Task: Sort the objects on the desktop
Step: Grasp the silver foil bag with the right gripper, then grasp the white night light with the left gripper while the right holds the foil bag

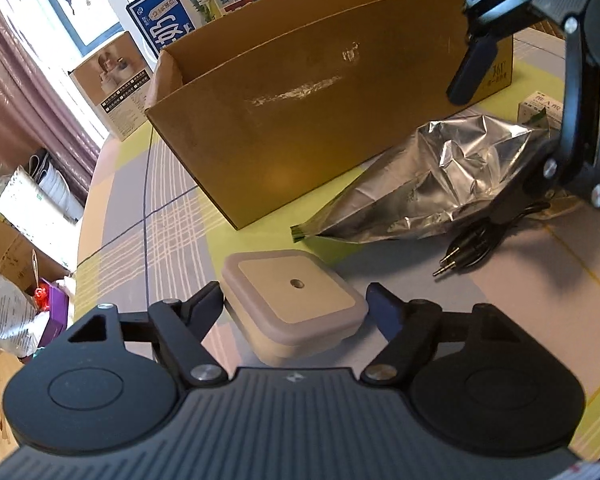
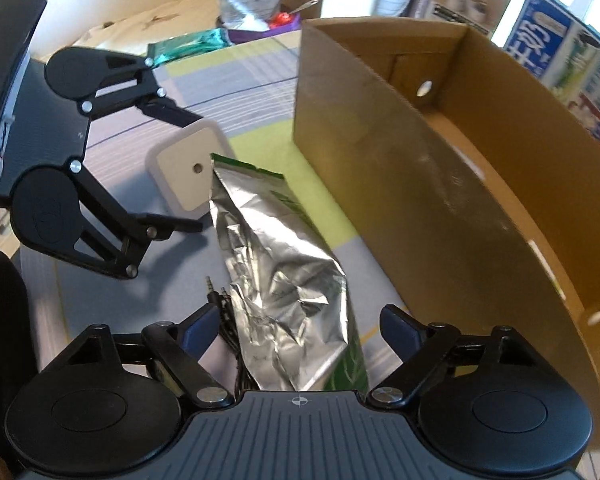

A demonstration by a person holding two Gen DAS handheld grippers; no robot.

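Left wrist view: both hand-held grippers stood open over the counter (image 1: pixel 124 208).
The left hand-held gripper (image 1: pixel 296 306) straddled the white square box (image 1: pixel 294 300); the right hand-held gripper (image 2: pixel 298 326) straddled the foil bag (image 2: pixel 276 276), whose long axis ran away along its fingers, beside the cardboard box (image 2: pixel 420 184).

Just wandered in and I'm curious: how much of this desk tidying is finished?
Hardly any: the visible part of the cardboard box holds nothing. In hand: the open left gripper straddles the square white device, not yet clamped. The open right gripper hovers over the foil bag. The black cable still waits.
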